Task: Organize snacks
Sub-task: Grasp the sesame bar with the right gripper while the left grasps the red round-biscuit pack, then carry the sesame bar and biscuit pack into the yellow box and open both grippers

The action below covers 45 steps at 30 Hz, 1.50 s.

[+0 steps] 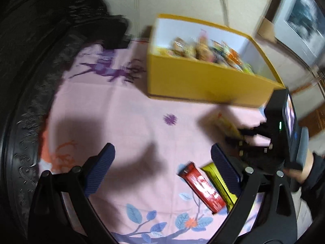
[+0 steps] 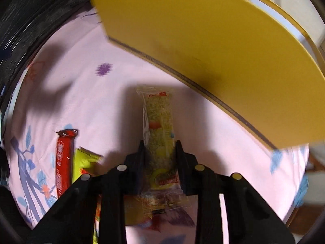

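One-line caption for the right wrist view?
Right gripper shut on a clear-wrapped snack bar beside the yellow box.

Left tongs (image 1: pixel 162 158) agape, right tongs (image 2: pixel 159 148) clamped

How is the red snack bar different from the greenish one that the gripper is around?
The red bar lies free on the pink cloth; the greenish bar sits between the right gripper's closed fingers. The red bar's wrapper is opaque; the greenish bar's is clear, showing a grainy filling. The red bar lies against a yellow packet; the greenish bar touches no other snack. Both are long, sealed single bars.
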Tool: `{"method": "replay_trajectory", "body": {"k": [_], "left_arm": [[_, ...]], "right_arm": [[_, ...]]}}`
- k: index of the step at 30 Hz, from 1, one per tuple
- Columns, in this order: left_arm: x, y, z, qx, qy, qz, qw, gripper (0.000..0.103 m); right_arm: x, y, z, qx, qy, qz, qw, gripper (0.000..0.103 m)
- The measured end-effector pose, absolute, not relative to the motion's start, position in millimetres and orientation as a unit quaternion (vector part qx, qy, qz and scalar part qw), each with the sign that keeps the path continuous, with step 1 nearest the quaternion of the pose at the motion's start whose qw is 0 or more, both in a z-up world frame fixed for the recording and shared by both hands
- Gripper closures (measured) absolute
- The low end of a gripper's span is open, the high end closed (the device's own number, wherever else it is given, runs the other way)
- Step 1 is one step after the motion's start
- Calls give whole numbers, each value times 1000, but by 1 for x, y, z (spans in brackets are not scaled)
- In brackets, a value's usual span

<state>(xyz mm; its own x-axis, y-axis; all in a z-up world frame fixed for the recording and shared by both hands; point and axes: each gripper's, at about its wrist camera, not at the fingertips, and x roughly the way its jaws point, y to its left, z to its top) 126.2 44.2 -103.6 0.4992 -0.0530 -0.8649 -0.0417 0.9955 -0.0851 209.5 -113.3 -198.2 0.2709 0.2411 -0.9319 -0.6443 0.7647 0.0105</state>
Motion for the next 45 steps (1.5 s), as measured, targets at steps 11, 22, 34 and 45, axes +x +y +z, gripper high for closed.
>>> {"method": "replay_trajectory", "body": {"k": [11,22,34,45], "left_arm": [[128,-78,-171,124,512,-201,826,6],[145,-111,-205,153,526,-262,795,40],[137,-104,-202,101,522,-235,813,58],[136,-77,-175,57,520,-173,834,58]], "right_arm": [[194,-187,-199,-106,555,210,798,74],[173,-219,-202,-73,560,182,805,74],[164,-218,-203,-67,557,172,809,74],[151,-200,-191,-61,543,185,817,74]]}}
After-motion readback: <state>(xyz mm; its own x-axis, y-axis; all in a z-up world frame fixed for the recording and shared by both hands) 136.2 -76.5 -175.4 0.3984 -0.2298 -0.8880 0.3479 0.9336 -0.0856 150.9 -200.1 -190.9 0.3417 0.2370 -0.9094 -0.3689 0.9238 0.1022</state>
